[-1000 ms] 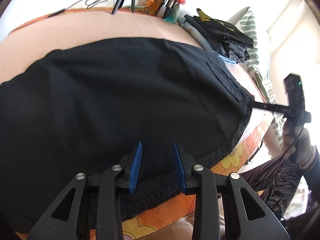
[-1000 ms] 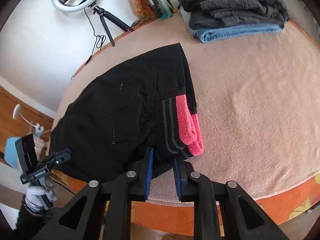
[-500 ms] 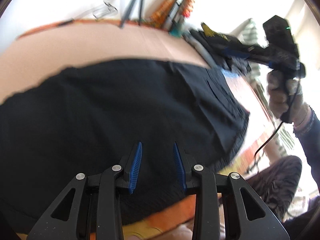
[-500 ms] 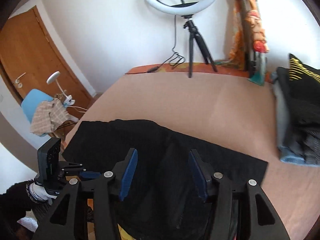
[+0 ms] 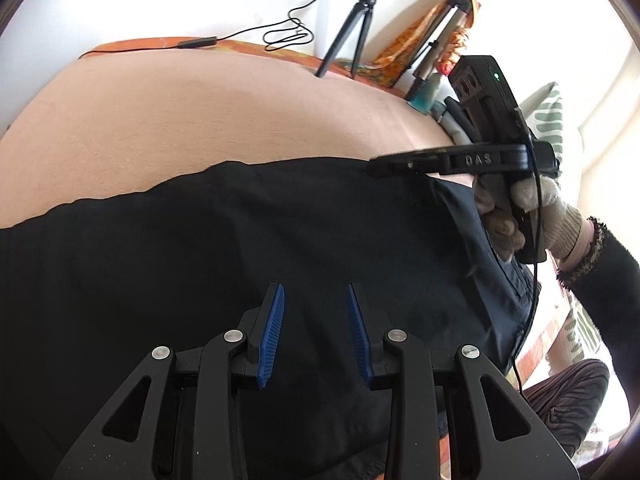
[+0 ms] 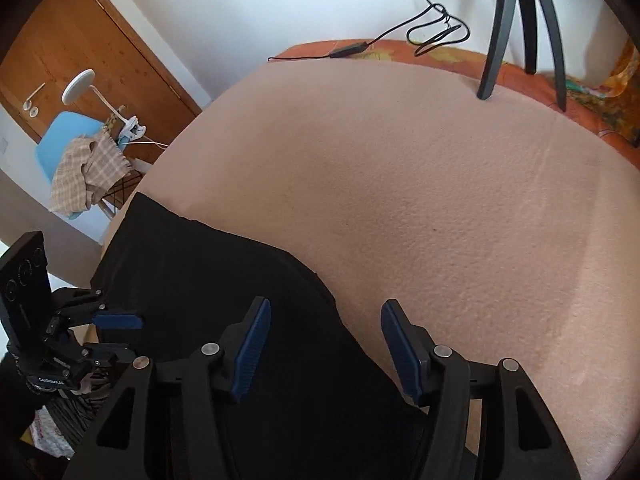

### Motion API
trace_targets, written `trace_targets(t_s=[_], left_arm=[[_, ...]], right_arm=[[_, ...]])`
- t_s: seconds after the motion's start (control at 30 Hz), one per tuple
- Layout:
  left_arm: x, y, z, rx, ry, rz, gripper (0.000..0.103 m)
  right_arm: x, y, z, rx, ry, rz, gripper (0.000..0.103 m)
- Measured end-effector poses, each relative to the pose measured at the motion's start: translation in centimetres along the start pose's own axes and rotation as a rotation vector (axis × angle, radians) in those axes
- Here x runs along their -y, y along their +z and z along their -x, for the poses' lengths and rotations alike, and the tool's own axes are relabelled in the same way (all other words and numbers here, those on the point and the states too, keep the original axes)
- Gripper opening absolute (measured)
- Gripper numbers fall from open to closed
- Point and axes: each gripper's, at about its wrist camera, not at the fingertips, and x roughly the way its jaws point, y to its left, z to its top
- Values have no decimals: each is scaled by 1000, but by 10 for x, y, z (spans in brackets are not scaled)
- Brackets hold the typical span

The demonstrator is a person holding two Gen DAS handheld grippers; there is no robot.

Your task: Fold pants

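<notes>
In the left wrist view, the black pants [image 5: 248,264] lie spread flat across the near part of a peach-pink blanket [image 5: 208,120], filling the frame from the left edge almost to the right. The left gripper [image 5: 314,320] hangs above the middle of the cloth with its blue-padded fingers parted by a moderate gap and nothing between them. Beyond the blanket's far edge a black tripod [image 5: 352,28] stands on an orange patterned sheet, a black cable [image 5: 256,32] looping beside it. Further right, the right gripper [image 5: 400,162] reaches in over the pants' far edge near a patch pocket, held by a hand in a light knit glove [image 5: 524,212].

In the right wrist view, a blue chair draped with a checked cloth [image 6: 86,164] stands at far left before a wooden door [image 6: 72,56]. Below it the left gripper [image 6: 120,334] appears at the pants' near-left edge. The pants [image 6: 224,280] cover the lower left of the blanket [image 6: 440,184], one straight edge running diagonally toward the camera. The right gripper [image 6: 326,334] hovers with its fingers spread wide and holding nothing, straddling that edge: one finger over black cloth, the other over bare blanket. The tripod legs [image 6: 520,28] stand at upper right.
</notes>
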Motion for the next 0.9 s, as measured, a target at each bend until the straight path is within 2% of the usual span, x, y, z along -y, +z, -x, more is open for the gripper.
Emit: trace_targets(t_s=[0.03, 0.07, 0.1, 0.17, 0.23, 0.3, 0.43, 0.57, 0.67, 0.77, 0.8, 0.87, 0.9], left_arm=[[-2, 1, -1, -2, 0, 7, 30], [-3, 1, -3, -4, 2, 15, 30], [-4, 2, -4, -7, 4, 20, 30], [-5, 2, -8, -16, 5, 24, 30], [-5, 2, -11, -23, 7, 24, 30], [-7, 1, -15, -31, 8, 30, 30], [-8, 3, -17, -28, 10, 35, 31], [-7, 2, -18, -22, 22, 32, 31], [-9, -1, -14, -13, 29, 43, 31], [-14, -3, -7, 9, 25, 71, 31], [-16, -4, -4, 19, 33, 77, 31], [-18, -8, 5, 41, 48, 89, 35], [-19, -10, 11, 51, 46, 92, 36]], right_arm=[[-4, 0, -4, -11, 16, 19, 46], [-9, -2, -6, -10, -13, 56, 28], [-18, -4, -5, 2, -54, 109, 24], [-34, -11, 3, 43, -78, 178, 12], [-56, -24, 16, 113, -152, 284, 10], [-78, -39, 28, 178, -183, 400, 9], [-97, -57, 29, 187, -295, 544, 7], [-81, -39, 8, 146, -425, 486, 5], [-64, -30, -14, 67, -491, 439, 5], [-65, -27, -11, 76, -482, 407, 7], [-64, -26, -7, 77, -482, 387, 10], [-65, -26, 1, 91, -480, 350, 31], [-65, -28, 7, 105, -470, 324, 34]])
